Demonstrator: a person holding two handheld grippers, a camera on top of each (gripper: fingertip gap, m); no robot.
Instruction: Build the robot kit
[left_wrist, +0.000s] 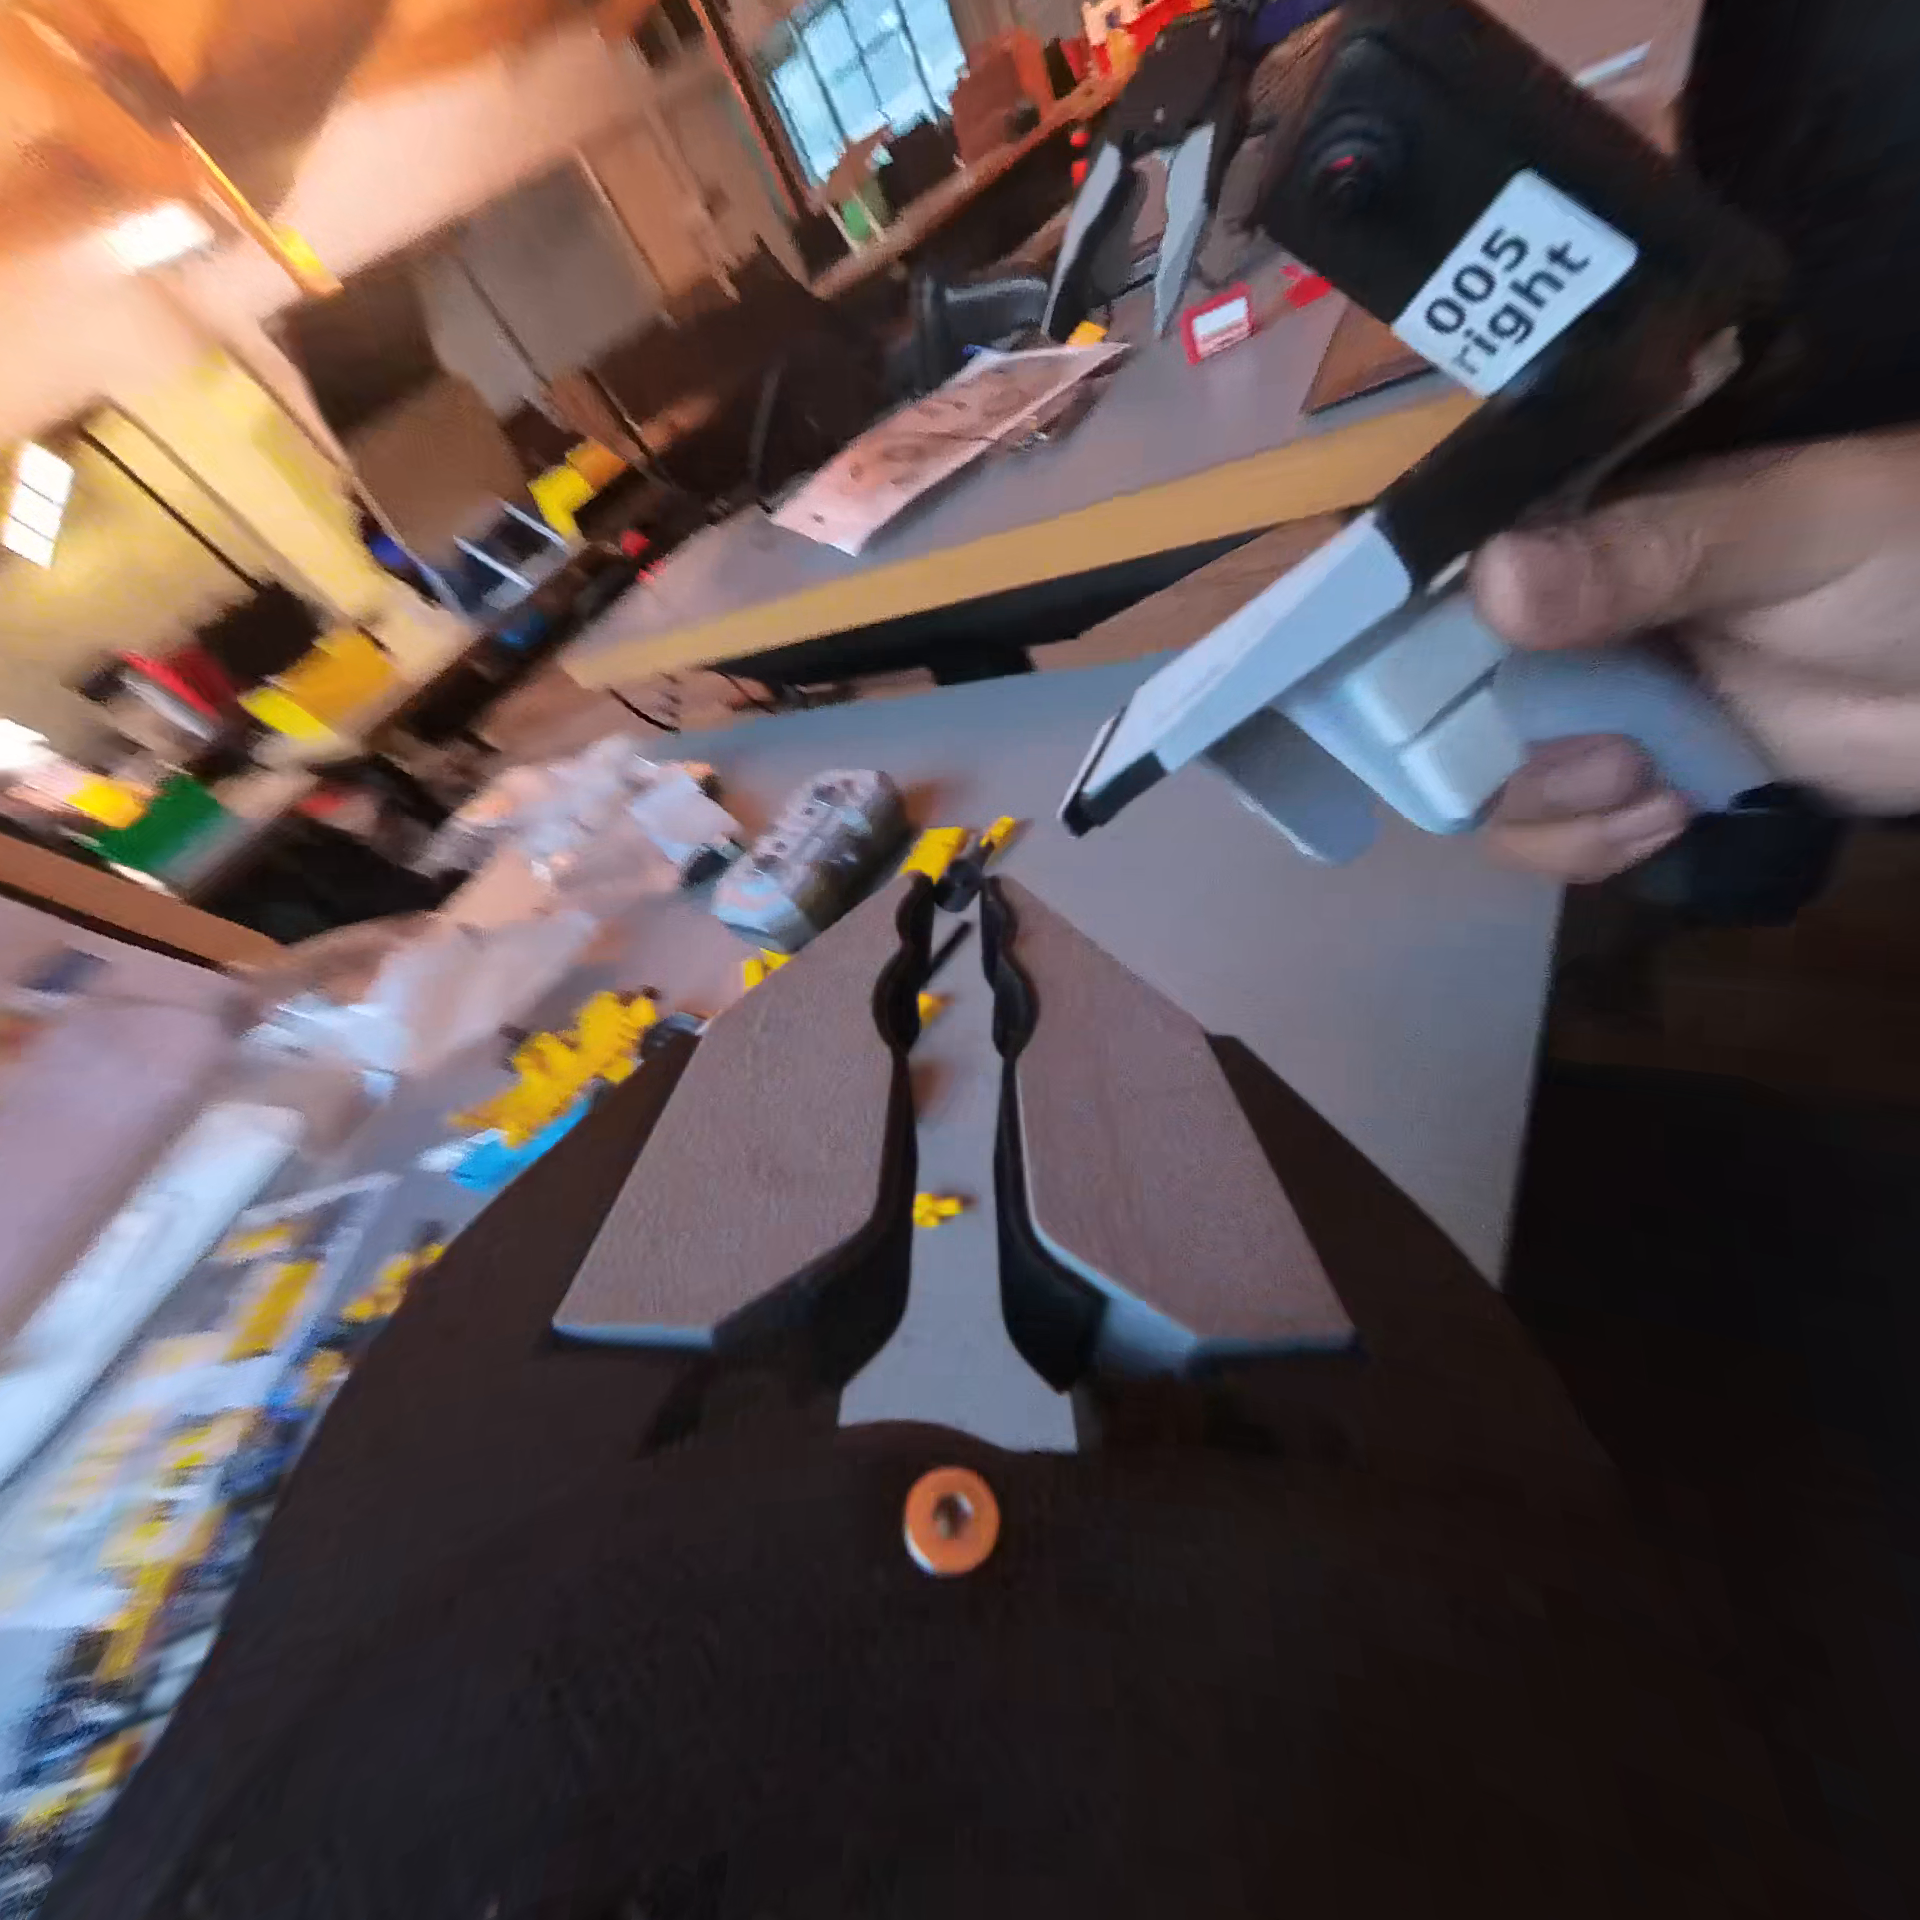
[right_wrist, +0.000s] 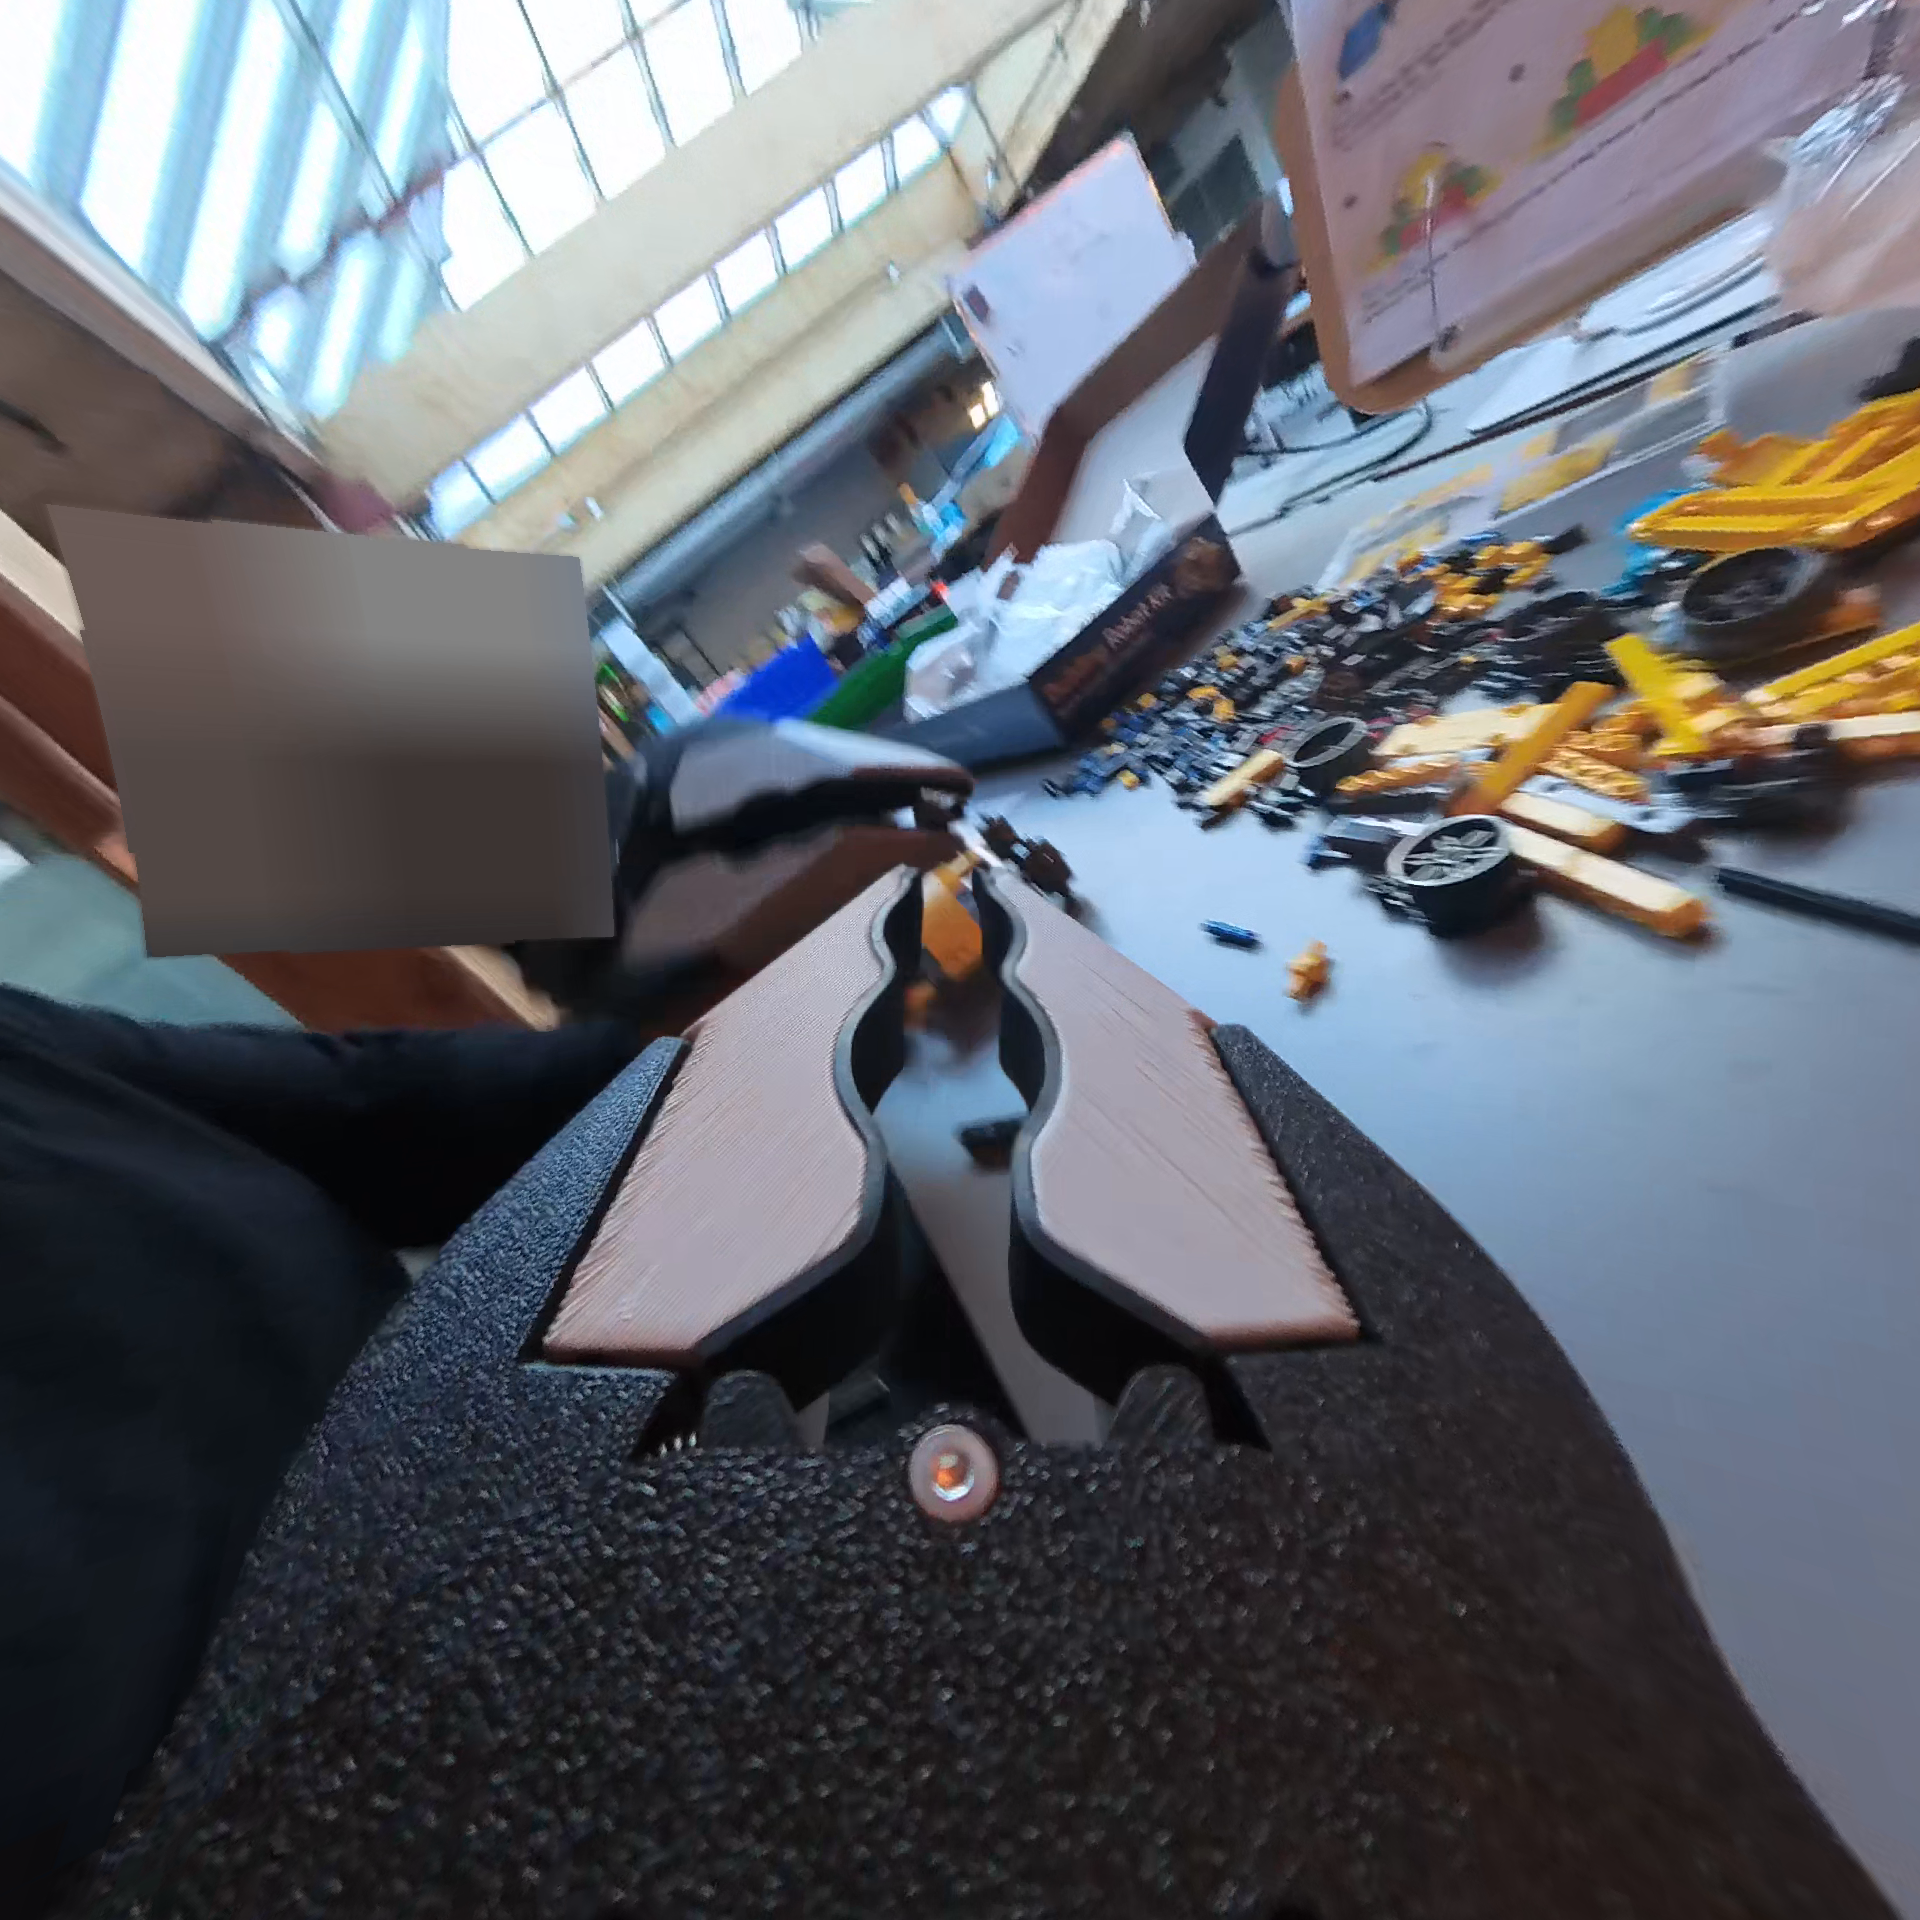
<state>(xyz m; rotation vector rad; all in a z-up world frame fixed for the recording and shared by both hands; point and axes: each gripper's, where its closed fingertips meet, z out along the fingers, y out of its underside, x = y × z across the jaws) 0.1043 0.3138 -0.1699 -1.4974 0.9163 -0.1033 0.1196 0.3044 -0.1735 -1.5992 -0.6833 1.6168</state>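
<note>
My left gripper is nearly closed on a small black and yellow piece held just above the grey table. A thin black rod runs between its fingers. My right gripper has its jaws close together, with a yellow piece showing between the tips. The left gripper comes in from the left in the right wrist view, its tips almost touching the right gripper's. In the left wrist view the right gripper, held by a hand, reaches in from the right.
A pile of black and yellow building parts, loose wheels and a part-built yellow vehicle lie on the right. A dark box with bags stands behind. An instruction sheet hangs above. A grey bag of parts lies ahead. Left and right tips are no more than a few centimetres apart.
</note>
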